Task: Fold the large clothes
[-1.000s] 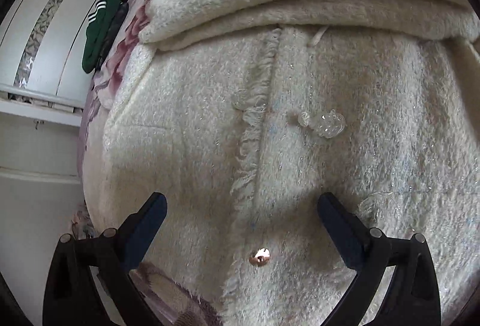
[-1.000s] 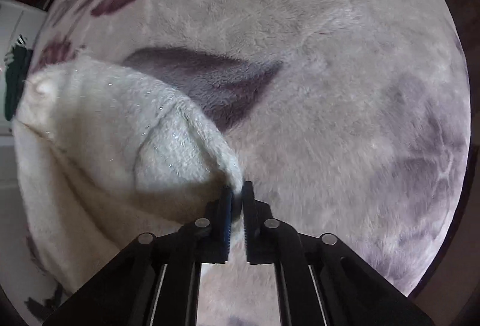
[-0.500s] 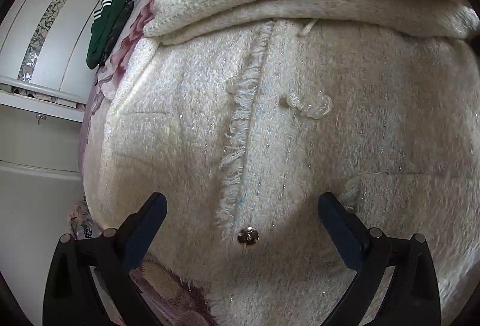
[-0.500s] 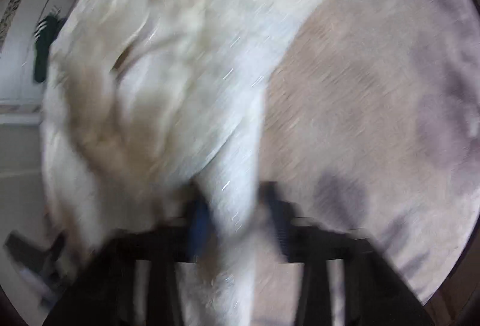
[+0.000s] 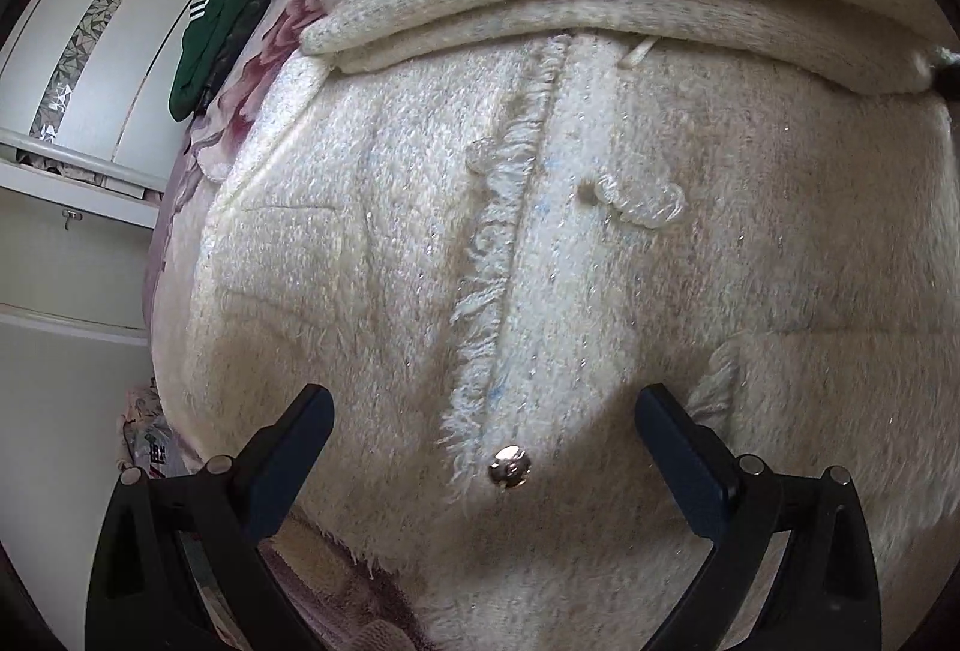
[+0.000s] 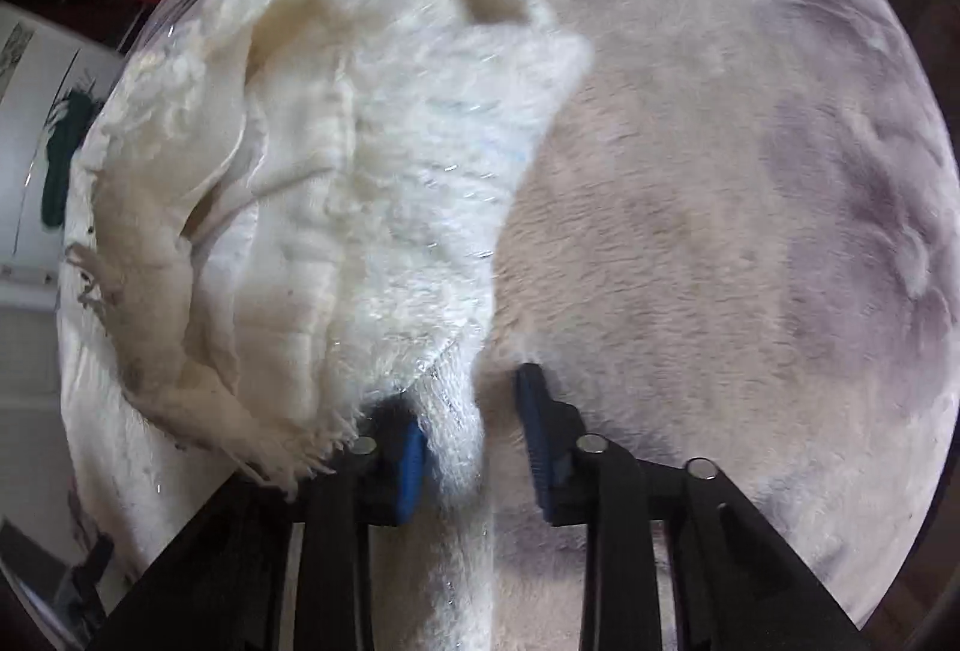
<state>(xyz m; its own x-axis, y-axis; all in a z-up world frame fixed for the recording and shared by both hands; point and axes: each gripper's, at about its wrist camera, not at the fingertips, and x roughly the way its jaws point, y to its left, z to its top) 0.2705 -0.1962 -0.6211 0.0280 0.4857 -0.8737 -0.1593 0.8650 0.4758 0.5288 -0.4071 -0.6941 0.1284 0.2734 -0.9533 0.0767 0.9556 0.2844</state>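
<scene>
Between opening right fingers: cream garment fold.

Our left gripper points steeply down with its jaws spread wide, nothing between them. Our right gripper also points steeply down; its jaws are opening, a strip of cream cloth hanging loosely between them, against the left pad only.

Cream fuzzy jacket, mauve-flowered grey blanket, blue claw pads.
</scene>
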